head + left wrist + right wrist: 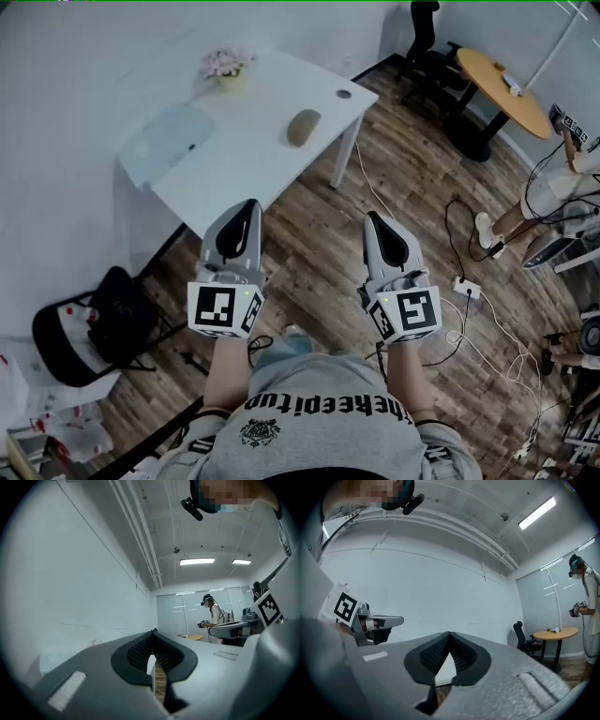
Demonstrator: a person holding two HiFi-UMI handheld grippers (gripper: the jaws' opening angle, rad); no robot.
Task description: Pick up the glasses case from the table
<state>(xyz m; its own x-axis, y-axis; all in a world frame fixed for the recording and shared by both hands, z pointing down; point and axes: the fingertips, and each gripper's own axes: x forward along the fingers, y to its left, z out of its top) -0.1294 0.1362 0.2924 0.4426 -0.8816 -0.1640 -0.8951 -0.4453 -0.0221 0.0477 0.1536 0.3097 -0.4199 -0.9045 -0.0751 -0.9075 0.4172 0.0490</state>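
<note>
The jaws of the left gripper (152, 632) are seen closed all the way, their dark ribbed pads brought together at the tips, and nothing is held between them; through the narrow slit lower down only a strip of white table edge and wooden floor (309, 234) can be made out. The jaws of the right gripper (448, 633) are likewise drawn together at the tips, with only a small triangular gap left beneath, and nothing is gripped or touched. In the head view both grippers are held side by side above the floor, the left gripper (248, 202) just short of the near edge of the white table (253, 159) and the right gripper (372, 215) beside it, off the table's corner. The glasses case (303, 127) is found lying on the tabletop toward its right end, well apart from both grippers. It is shown as a smooth, tan, oval shell, lying flat and apparently closed; finer detail cannot be told. A round cable hole (344, 93) is seen beyond it near the far corner, a small pot of pink flowers (226, 67) at the far edge, and a pale flat object (169, 142) toward the left end.
</note>
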